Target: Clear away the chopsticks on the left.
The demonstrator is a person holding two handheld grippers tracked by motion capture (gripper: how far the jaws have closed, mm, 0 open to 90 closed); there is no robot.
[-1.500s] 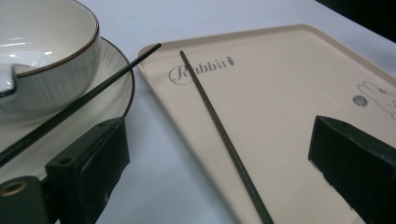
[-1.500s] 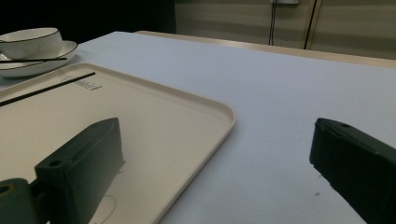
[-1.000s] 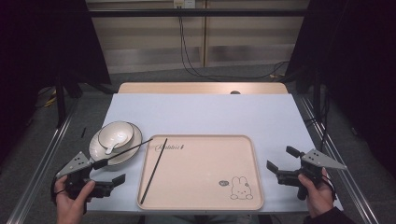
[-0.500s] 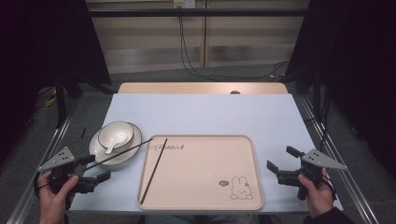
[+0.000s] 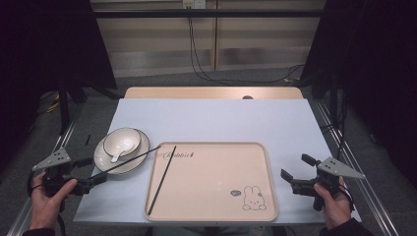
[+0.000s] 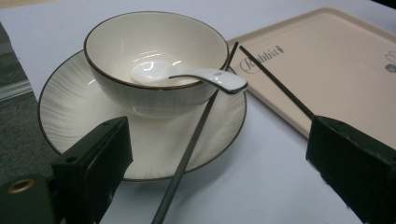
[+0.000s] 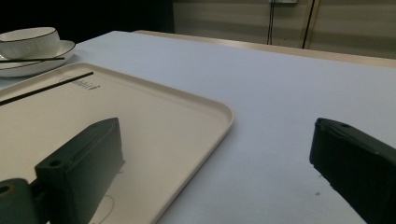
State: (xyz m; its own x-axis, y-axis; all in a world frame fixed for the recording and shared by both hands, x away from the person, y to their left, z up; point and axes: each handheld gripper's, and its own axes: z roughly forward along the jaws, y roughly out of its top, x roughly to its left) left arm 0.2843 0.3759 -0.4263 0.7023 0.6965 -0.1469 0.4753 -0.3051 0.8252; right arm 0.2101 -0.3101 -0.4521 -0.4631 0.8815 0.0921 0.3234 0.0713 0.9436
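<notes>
A white bowl [image 5: 122,141] with a white spoon [image 5: 118,156] in it stands on a white plate [image 5: 105,162] at the table's left. One black chopstick [image 5: 133,160] lies across the plate's rim toward the beige tray [image 5: 211,196]; a second chopstick [image 5: 162,179] lies in the tray's left part. My left gripper [image 5: 96,171] is open at the table's left front edge. In the left gripper view the bowl [image 6: 154,60], spoon [image 6: 210,77] and plate [image 6: 93,116] are close ahead, and the near end of the chopstick [image 6: 191,140] runs between the spread jaws, untouched. My right gripper [image 5: 296,167] is open right of the tray, holding nothing.
The tray [image 7: 187,107] has a rabbit print [image 5: 253,197] at its front right and a raised rim. Bare pale-blue table [image 5: 221,118] stretches behind it. Metal rails run along both sides of the table, and cables hang at the back.
My left gripper has drawn back to the left, away from the tray's front left corner. The chopsticks, bowl and right gripper have stayed put.
</notes>
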